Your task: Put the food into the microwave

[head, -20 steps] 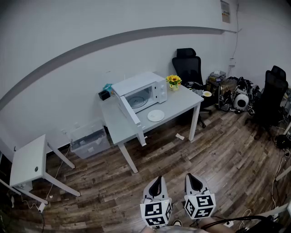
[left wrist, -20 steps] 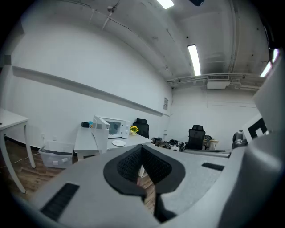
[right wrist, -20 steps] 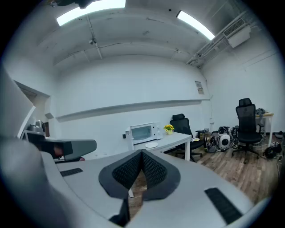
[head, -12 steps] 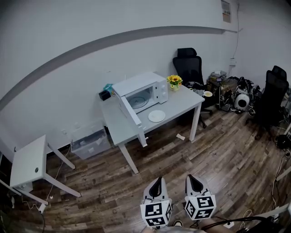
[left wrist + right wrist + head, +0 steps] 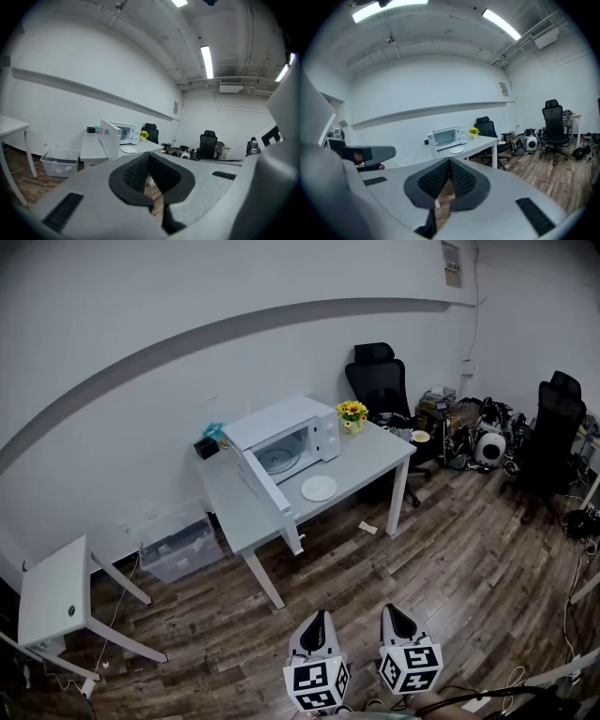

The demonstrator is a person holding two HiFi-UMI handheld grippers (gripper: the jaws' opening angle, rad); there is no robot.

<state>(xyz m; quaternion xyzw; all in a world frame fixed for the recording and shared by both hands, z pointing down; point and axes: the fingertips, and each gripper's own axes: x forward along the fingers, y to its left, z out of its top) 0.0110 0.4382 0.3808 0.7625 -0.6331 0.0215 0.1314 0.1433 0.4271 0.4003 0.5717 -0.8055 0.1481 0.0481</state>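
A white microwave [image 5: 281, 434] stands on the grey table [image 5: 366, 460] across the room, its door [image 5: 263, 483] swung open toward me. A white plate [image 5: 319, 488] lies on the table in front of it; I cannot tell if food is on it. Both grippers hang low at the near edge of the head view, far from the table. The left gripper [image 5: 316, 622] is shut and holds nothing. My right gripper [image 5: 391, 613] is likewise shut and empty. The microwave [image 5: 117, 133] [image 5: 447, 137] and plate [image 5: 128, 150] [image 5: 456, 150] show small in both gripper views.
A pot of yellow flowers [image 5: 352, 413] sits beside the microwave. Black office chairs [image 5: 382, 381] [image 5: 553, 423] and clutter [image 5: 469, 427] fill the right. A clear storage bin [image 5: 183, 549] lies under the table's left end, a small white side table [image 5: 56, 592] at far left. Wooden floor lies between.
The head view has shifted slightly: the table and microwave sit a little lower and further left in frame. Both grippers stay shut at the bottom edge.
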